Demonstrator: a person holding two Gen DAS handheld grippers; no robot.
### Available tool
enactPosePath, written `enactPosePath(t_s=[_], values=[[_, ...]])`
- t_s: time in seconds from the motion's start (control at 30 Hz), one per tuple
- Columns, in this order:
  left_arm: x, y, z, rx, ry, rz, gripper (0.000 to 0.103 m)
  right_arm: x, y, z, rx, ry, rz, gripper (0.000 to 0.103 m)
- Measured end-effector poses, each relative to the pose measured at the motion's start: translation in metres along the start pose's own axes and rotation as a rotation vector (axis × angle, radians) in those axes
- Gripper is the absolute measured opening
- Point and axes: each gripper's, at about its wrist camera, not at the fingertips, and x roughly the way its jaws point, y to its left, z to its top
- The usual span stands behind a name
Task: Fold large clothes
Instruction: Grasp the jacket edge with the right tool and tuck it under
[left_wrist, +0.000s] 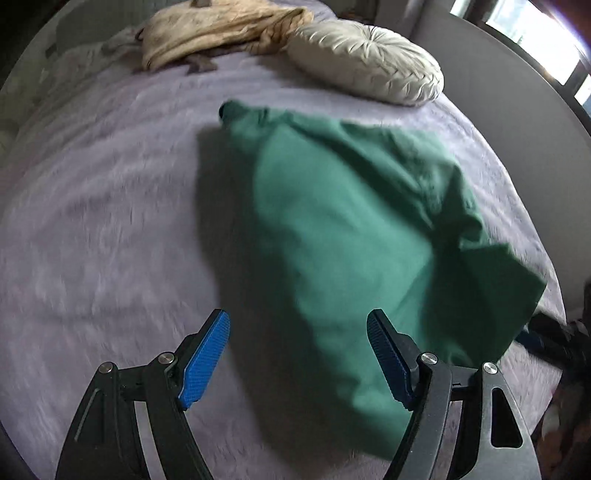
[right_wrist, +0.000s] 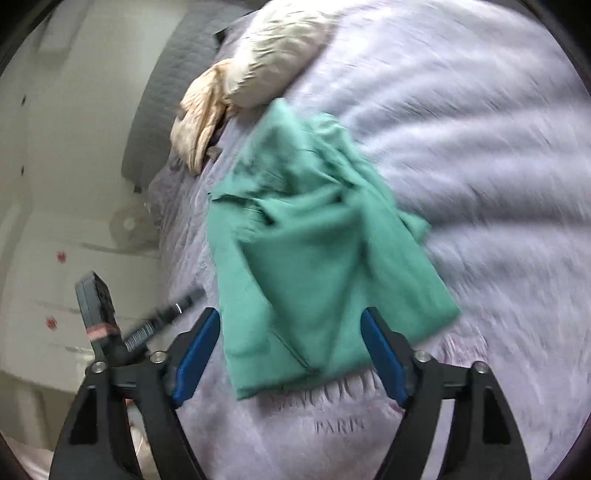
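A green garment (left_wrist: 343, 221) lies loosely folded and rumpled on the lilac bed cover (left_wrist: 110, 206). In the left wrist view my left gripper (left_wrist: 297, 325) is open above its near edge, blue pads apart, nothing pinched between them. The right wrist view shows the same green garment (right_wrist: 306, 254) spread in front of my right gripper (right_wrist: 290, 321), which is open over the cloth's near part; the pads do not press on it. Both pictures are blurred by motion.
A round pleated cream cushion (left_wrist: 369, 59) and a beige crumpled cloth (left_wrist: 218, 29) lie at the head of the bed. The bed cover (right_wrist: 480, 147) bears embossed "PARIS" lettering (right_wrist: 340, 426). A grey headboard (right_wrist: 162, 103) and the other gripper's device (right_wrist: 99, 306) sit left.
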Motion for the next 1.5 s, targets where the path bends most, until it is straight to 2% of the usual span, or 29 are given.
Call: enactPosePath(t_s=[0.03,0.07,0.1,0.13,0.17,0.23,0.27,0.33,0.37,0.43,0.5,0.57,0.7,0.77,0.87,0.97,1.1,1.23,1.3,1.37,1.4,1.5], values=[[0.000,0.000,-0.004,-0.009,0.003,-0.011,0.078,0.010,0.002,0.006,0.001,0.016,-0.034,0.081],[0.001,-0.002,-0.006,-0.019,0.004,-0.024,0.078,0.022,0.004,0.015,0.018,0.033,-0.050,0.075],[-0.001,-0.003,-0.008,-0.023,0.003,-0.035,0.078,0.025,0.004,0.020,0.033,0.036,-0.050,0.029],[-0.003,-0.006,-0.008,-0.022,-0.004,-0.048,0.078,0.024,0.006,0.026,0.043,0.038,-0.044,0.007],[-0.003,-0.013,-0.007,-0.013,-0.010,-0.054,0.078,0.015,0.009,0.028,0.043,0.003,-0.030,0.005],[0.003,-0.022,-0.011,0.036,-0.005,-0.048,0.078,-0.007,0.014,0.024,0.024,-0.079,-0.022,0.004],[0.008,-0.024,-0.013,0.057,0.006,-0.033,0.078,-0.019,0.007,0.019,0.054,-0.116,-0.032,0.004],[0.022,-0.025,-0.023,0.085,0.039,-0.015,0.078,-0.027,-0.015,0.011,0.152,-0.137,-0.052,0.004],[0.027,-0.024,-0.029,0.087,0.047,-0.020,0.078,-0.024,-0.033,0.006,0.221,-0.126,-0.067,0.004],[0.032,-0.021,-0.040,0.088,0.055,-0.010,0.089,-0.009,-0.070,-0.009,0.332,-0.082,-0.097,0.004],[0.033,-0.020,-0.047,0.095,0.052,0.000,0.091,0.002,-0.094,-0.019,0.391,-0.050,-0.093,0.003],[0.031,-0.022,-0.051,0.110,0.049,0.008,0.091,0.002,-0.103,-0.025,0.430,-0.045,-0.054,0.003],[0.025,-0.029,-0.053,0.144,0.034,0.038,0.091,-0.009,-0.090,-0.019,0.381,-0.006,-0.128,0.003],[0.023,-0.032,-0.054,0.153,0.025,0.061,0.091,-0.029,-0.080,-0.016,0.341,-0.023,-0.182,0.005],[0.022,-0.034,-0.055,0.154,0.022,0.065,0.091,-0.060,-0.062,-0.003,0.242,-0.113,-0.179,0.008],[0.022,-0.034,-0.058,0.133,0.026,0.061,0.091,-0.062,-0.027,0.029,0.103,-0.133,-0.147,0.009],[0.023,-0.034,-0.060,0.094,0.039,0.062,0.091,-0.021,0.026,0.082,-0.080,-0.079,-0.123,0.009],[0.023,-0.034,-0.060,0.090,0.042,0.069,0.091,0.026,0.050,0.114,-0.179,-0.030,-0.151,0.009],[0.024,-0.033,-0.060,0.079,0.044,0.070,0.091,0.049,0.049,0.127,-0.204,-0.007,-0.194,0.009],[0.025,-0.032,-0.060,0.063,0.047,0.066,0.091,0.071,0.039,0.137,-0.216,0.020,-0.271,0.009],[0.025,-0.032,-0.059,0.058,0.048,0.064,0.091,0.080,0.027,0.140,-0.201,0.040,-0.296,0.000],[0.025,-0.033,-0.058,0.048,0.056,0.063,0.091,0.091,-0.002,0.142,-0.148,0.064,-0.294,0.000]])
